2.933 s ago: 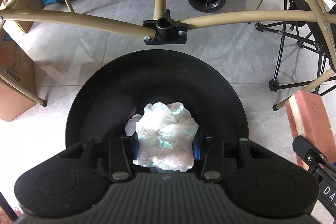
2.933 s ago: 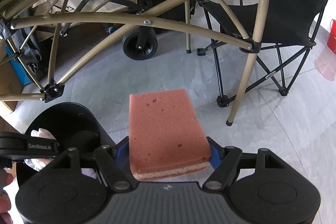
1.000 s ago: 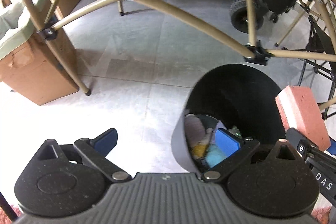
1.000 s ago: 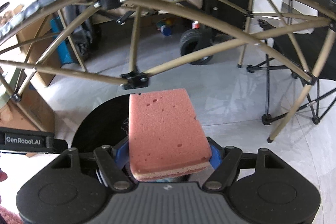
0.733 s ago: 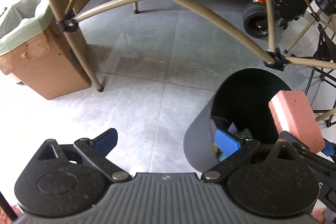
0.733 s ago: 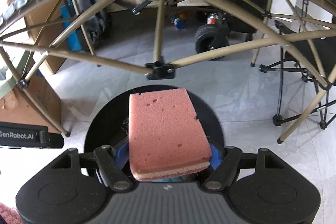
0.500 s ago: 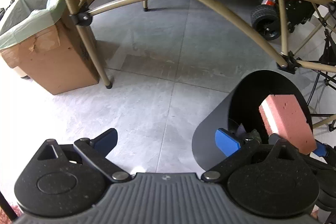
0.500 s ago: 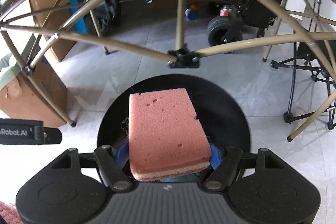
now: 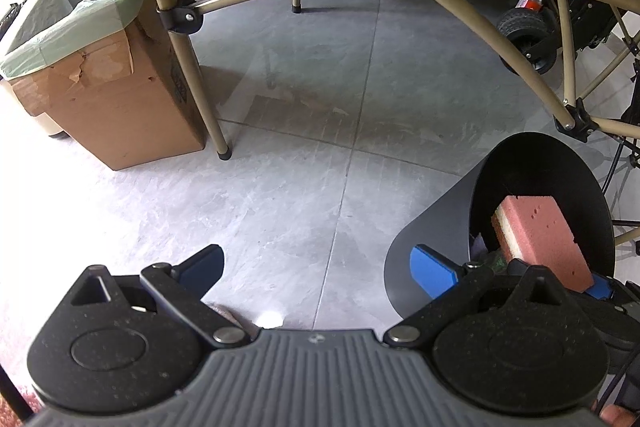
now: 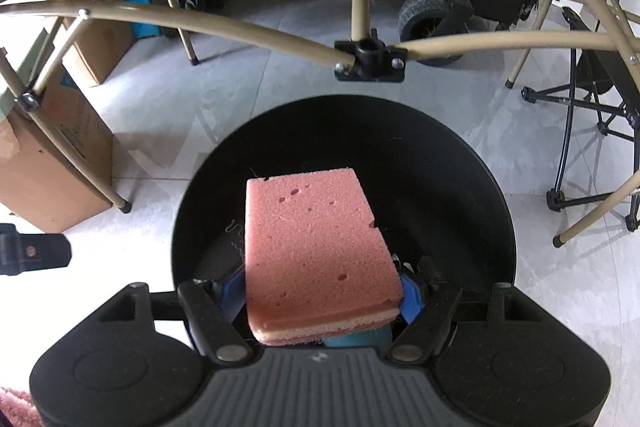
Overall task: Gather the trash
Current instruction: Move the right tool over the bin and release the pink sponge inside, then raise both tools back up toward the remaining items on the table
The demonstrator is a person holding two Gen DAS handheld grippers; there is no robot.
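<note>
A pink sponge (image 10: 316, 247) with a pale underlayer is clamped between the blue pads of my right gripper (image 10: 320, 291), which is shut on it. It hangs right over the mouth of the round black bin (image 10: 472, 187). The left wrist view has the same sponge (image 9: 540, 235) inside the outline of the bin's opening, above the bin's rim (image 9: 480, 179). My left gripper (image 9: 320, 267) stands open with nothing between its fingers, over bare floor to the left of the bin. Dim trash shows deep in the bin.
Tan metal table legs (image 9: 192, 75) and struts (image 10: 280, 27) cross above and beside the bin. A cardboard box (image 9: 112, 99) lined with a green bag stands at the left. A black folding chair (image 10: 592, 115) and a wheeled cart (image 10: 432, 15) stand beyond. Grey tile floor (image 9: 320, 147) lies between.
The left gripper has drifted left, away from the bin, still open. The right gripper carried the sponge from beside the bin to over its mouth and lower toward it.
</note>
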